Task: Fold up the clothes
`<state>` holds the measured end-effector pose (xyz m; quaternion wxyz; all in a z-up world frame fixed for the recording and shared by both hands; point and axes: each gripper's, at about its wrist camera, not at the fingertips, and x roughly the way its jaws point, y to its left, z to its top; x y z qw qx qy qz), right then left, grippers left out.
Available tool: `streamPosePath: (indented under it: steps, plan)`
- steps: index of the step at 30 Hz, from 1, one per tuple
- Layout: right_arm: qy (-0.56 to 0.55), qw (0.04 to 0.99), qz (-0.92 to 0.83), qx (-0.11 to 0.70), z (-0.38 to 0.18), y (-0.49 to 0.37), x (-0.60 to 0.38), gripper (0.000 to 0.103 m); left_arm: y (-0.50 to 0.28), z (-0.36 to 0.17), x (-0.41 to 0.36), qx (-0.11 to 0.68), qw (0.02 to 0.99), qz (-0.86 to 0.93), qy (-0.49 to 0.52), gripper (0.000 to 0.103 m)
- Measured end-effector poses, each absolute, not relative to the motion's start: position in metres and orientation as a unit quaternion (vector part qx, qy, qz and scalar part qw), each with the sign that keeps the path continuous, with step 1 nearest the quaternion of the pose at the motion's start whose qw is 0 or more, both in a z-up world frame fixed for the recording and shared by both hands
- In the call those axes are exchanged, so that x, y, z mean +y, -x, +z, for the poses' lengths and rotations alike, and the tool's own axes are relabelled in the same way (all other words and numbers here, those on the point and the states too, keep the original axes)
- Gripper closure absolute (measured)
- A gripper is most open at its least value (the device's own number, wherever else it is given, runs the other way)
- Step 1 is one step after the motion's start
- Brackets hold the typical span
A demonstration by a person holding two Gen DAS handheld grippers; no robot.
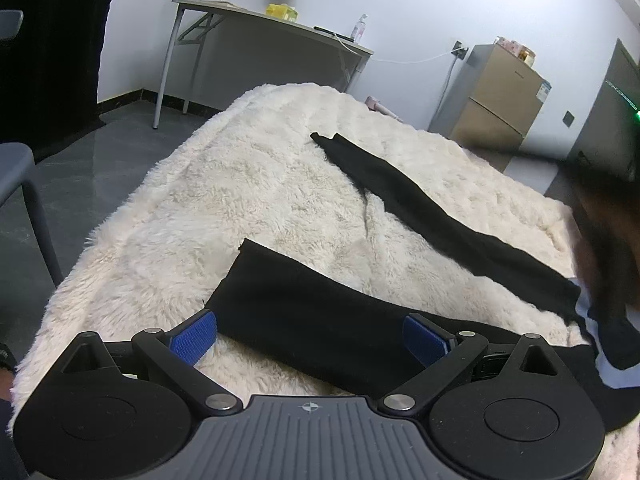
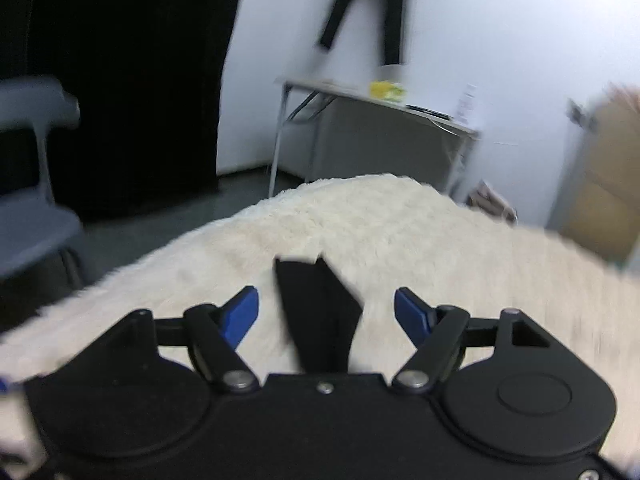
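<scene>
- Now we see black trousers (image 1: 320, 320) spread on a shaggy cream blanket (image 1: 240, 200) filling the middle of the left wrist frame; one leg runs across the lower centre, the other (image 1: 420, 208) stretches from upper centre towards the right edge.
- At lower right of that frame, the garment shows white stripes (image 1: 596, 340).
- Our left gripper (image 1: 312, 338) stands wide open, its blue pads (image 1: 192, 338) on either side of the near leg, holding nothing.
- Our right gripper (image 2: 326, 312) is open too; in its blurred view the dark cloth (image 2: 320, 312) lies between the parted fingers, with its end pointing up the frame.
- Behind, at upper centre, a folding table (image 1: 256, 20) carries a yellow box (image 1: 282, 12) and a clear bottle (image 1: 359, 28); what the box holds we cannot tell.
- A tan cabinet (image 1: 496, 96) stands at upper right.
</scene>
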<state>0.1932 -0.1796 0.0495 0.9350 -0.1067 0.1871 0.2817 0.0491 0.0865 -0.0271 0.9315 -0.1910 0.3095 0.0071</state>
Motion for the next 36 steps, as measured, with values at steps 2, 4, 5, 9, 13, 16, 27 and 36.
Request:
streamPosePath:
  steps: [2, 4, 5, 9, 13, 16, 27, 36]
  plan:
    - [0.069, 0.937, 0.291, 0.18, 0.019, -0.139, -0.221, 0.026, -0.049, -0.028, 0.089, 0.308, 0.93, 0.003, 0.203, 0.004]
    - [0.055, 0.936, 0.287, 0.196, -0.003, -0.108, -0.241, 0.026, -0.05, -0.028, 0.088, 0.306, 0.929, 0.002, 0.208, 0.004]
    - [0.051, 0.937, 0.284, 0.198, -0.007, -0.1, -0.249, 0.026, -0.051, -0.028, 0.087, 0.307, 0.929, 0.003, 0.207, 0.004]
    - [0.025, 0.951, 0.251, 0.178, -0.039, -0.06, -0.262, 0.023, -0.059, -0.03, 0.079, 0.315, 0.932, 0.015, 0.18, 0.004]
    - [0.051, 0.949, 0.257, 0.175, -0.065, -0.04, -0.248, 0.022, -0.055, -0.029, 0.078, 0.314, 0.934, 0.022, 0.17, 0.004]
    - [0.063, 0.947, 0.254, 0.185, -0.08, -0.044, -0.242, 0.021, -0.045, -0.025, 0.082, 0.308, 0.935, 0.019, 0.173, 0.004]
    - [0.1, 0.954, 0.225, 0.17, -0.107, -0.041, -0.224, 0.018, -0.123, -0.001, 0.119, 0.293, 0.936, -0.047, 0.189, 0.004]
    - [0.124, 0.957, 0.219, 0.143, -0.118, -0.036, -0.212, 0.019, -0.281, -0.019, 0.144, 0.343, 0.885, -0.118, 0.292, 0.015]
